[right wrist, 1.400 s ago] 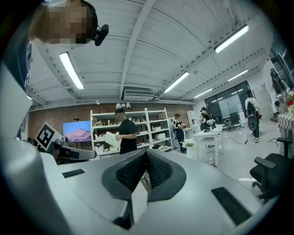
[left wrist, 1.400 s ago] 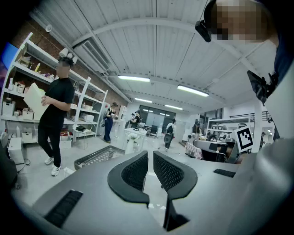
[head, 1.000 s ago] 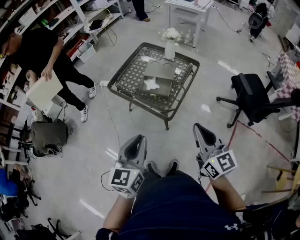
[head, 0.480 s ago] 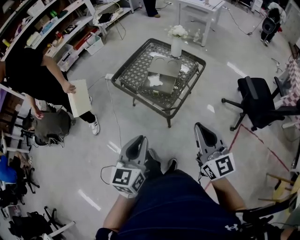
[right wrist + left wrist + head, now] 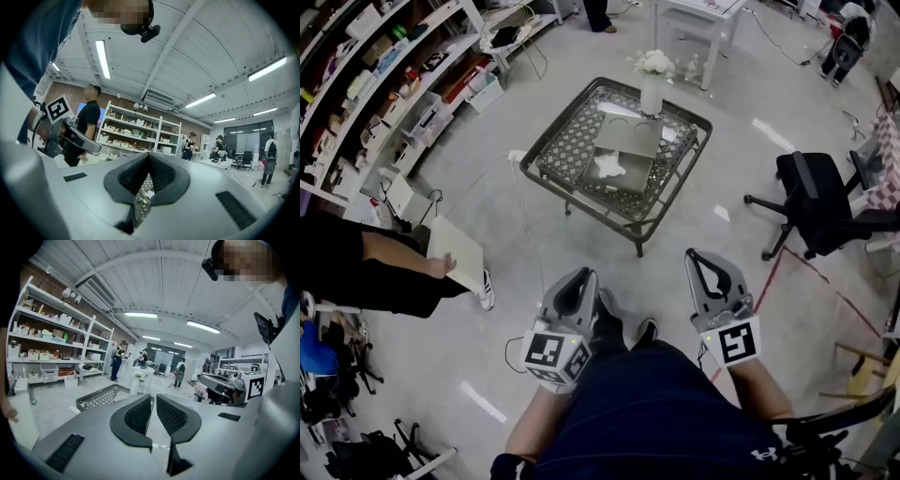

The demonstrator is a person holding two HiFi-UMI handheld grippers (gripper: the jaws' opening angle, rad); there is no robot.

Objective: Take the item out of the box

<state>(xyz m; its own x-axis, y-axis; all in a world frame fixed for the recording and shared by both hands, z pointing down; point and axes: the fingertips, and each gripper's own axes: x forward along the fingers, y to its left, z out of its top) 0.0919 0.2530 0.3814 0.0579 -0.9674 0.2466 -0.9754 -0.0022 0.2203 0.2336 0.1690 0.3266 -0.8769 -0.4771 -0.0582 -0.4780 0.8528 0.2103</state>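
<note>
An open flat box [image 5: 625, 141] lies on a low metal mesh table [image 5: 546, 178] far ahead of me, with a white crumpled item [image 5: 607, 166] inside it. A vase of white flowers [image 5: 651, 89] stands behind the box. My left gripper [image 5: 575, 279] hangs over the floor near my knees, well short of the table; its jaws stand barely apart with nothing between them [image 5: 153, 397]. My right gripper [image 5: 701, 255] is held level beside it, its tips touching and empty [image 5: 149, 154]. Through the gap below the right jaws, the mesh and the white item [image 5: 149, 193] show.
A person holding a white board [image 5: 455, 251] stands at the left by the shelves [image 5: 384, 84]. A black office chair [image 5: 811, 202] is to the right of the table. A cable [image 5: 520, 220] and red tape [image 5: 806, 267] cross the floor. A white table [image 5: 694, 19] stands behind.
The person with the white board has walked down and left in the view. My right gripper has rolled so its marker cube faces up more squarely. Both grippers stay short of the table.
</note>
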